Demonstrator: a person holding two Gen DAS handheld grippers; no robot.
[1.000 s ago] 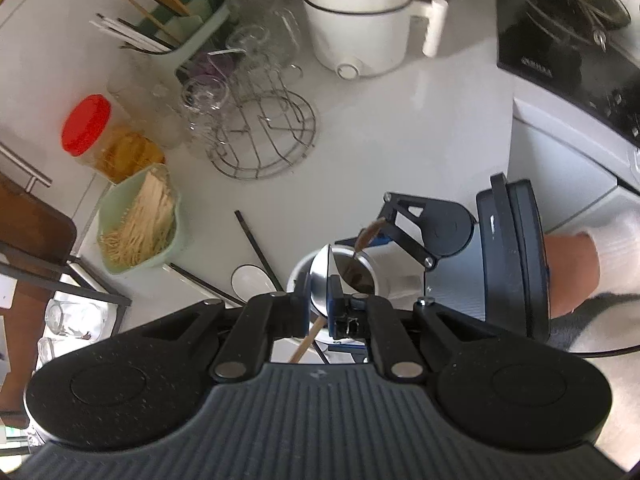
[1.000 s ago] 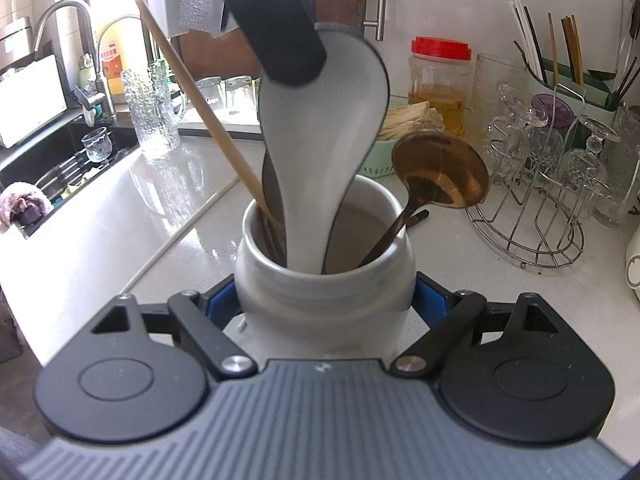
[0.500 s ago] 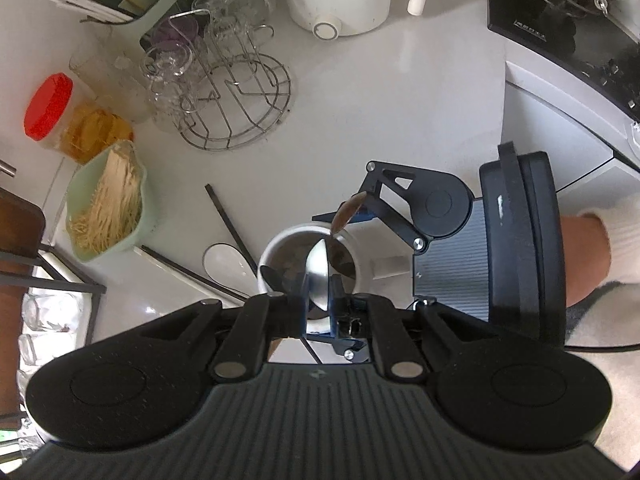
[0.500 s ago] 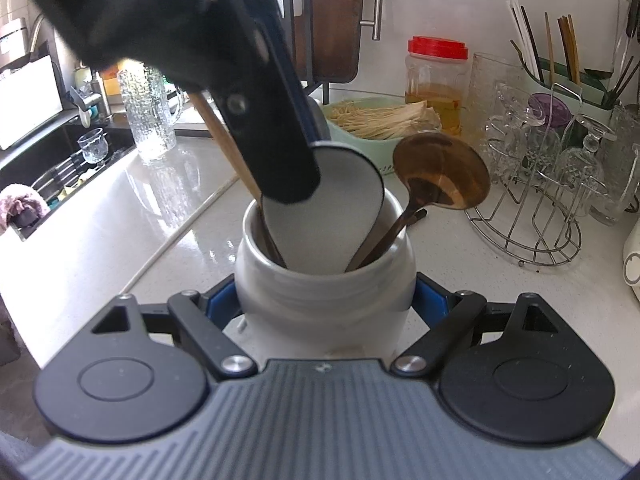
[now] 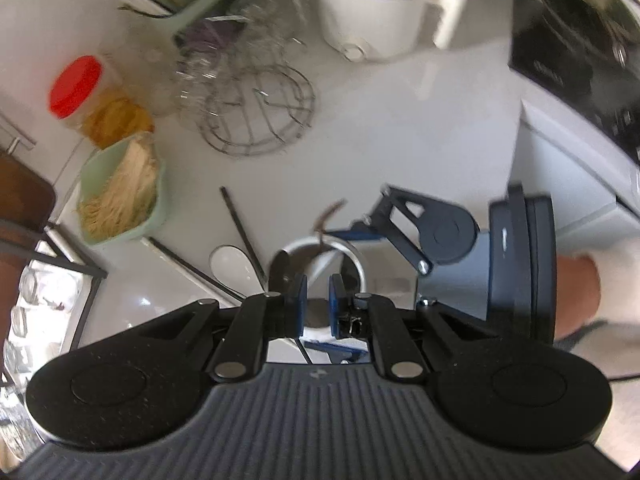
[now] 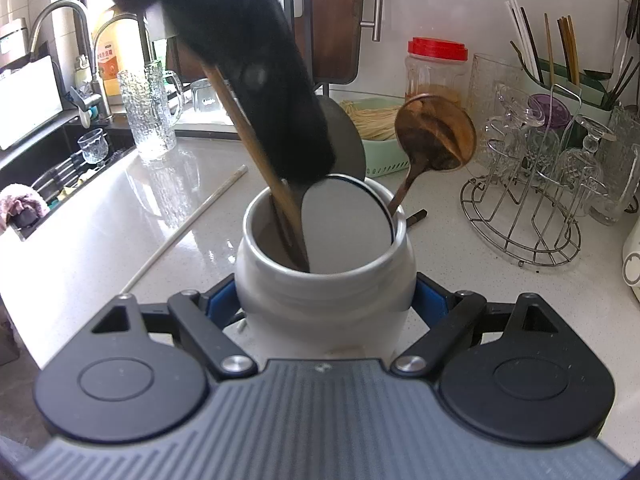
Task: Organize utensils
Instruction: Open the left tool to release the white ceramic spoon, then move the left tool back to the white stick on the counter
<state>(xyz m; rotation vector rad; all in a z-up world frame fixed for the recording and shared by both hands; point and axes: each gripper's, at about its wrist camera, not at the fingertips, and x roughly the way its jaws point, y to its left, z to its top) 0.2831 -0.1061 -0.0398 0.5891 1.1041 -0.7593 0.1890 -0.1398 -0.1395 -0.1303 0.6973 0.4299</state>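
Observation:
My right gripper (image 6: 326, 300) is shut on a white ceramic jar (image 6: 326, 312) that stands on the counter. In the jar are a white spoon (image 6: 344, 224) with its bowl up at the rim, a brown wooden ladle (image 6: 436, 136), a wooden chopstick (image 6: 240, 120) and a dark spoon (image 6: 348, 140). My left gripper (image 5: 317, 300) points down over the jar's rim (image 5: 358, 268). Its blue pads stand a little apart and I see nothing between them. The white spoon's bowl (image 5: 324, 264) lies just past them. In the right wrist view the left gripper (image 6: 316, 168) hangs just above that bowl.
A second white spoon (image 5: 230, 264) and black chopsticks (image 5: 240, 228) lie left of the jar, with a white chopstick (image 6: 188, 232) nearby. Behind are a green basket of noodles (image 5: 120, 196), a red-lidded jar (image 5: 76, 84), a wire glass rack (image 5: 260, 120), a white pot (image 5: 372, 12) and a stove (image 5: 580, 60). A sink (image 6: 60, 168) is far left.
The white spoon has sunk into the jar until only its bowl shows at the rim. The left gripper's pads have come off it and its wrist has rolled. The right gripper kept still.

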